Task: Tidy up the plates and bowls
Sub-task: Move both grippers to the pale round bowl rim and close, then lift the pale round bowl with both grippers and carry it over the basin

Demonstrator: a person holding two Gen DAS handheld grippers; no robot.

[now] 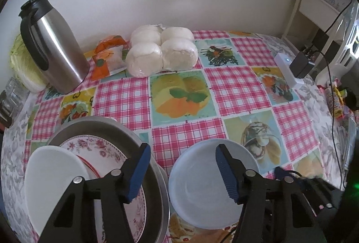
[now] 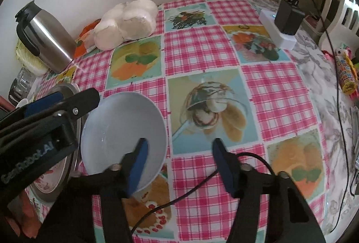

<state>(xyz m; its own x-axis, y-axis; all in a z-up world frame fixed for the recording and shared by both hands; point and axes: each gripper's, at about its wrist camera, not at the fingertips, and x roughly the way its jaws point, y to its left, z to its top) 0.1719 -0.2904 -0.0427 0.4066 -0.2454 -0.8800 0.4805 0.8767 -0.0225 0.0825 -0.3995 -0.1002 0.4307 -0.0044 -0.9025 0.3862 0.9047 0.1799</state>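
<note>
A white bowl (image 1: 202, 184) sits on the checked tablecloth near the front edge; it also shows in the right wrist view (image 2: 121, 130). To its left a metal tray (image 1: 107, 130) holds a floral plate (image 1: 94, 146) and a plain white dish (image 1: 53, 175). My left gripper (image 1: 182, 172) is open, its right finger over the bowl, its left finger over the tray. My right gripper (image 2: 179, 166) is open and empty, its left finger over the bowl's near rim. The left gripper's arm (image 2: 44, 121) shows in the right wrist view.
A steel thermos jug (image 1: 51, 45) stands at the back left. A bag of white buns (image 1: 161, 52) and an orange packet (image 1: 107, 56) lie by the wall. A white power strip with a black adapter (image 1: 291, 68) sits at the right, cables trailing.
</note>
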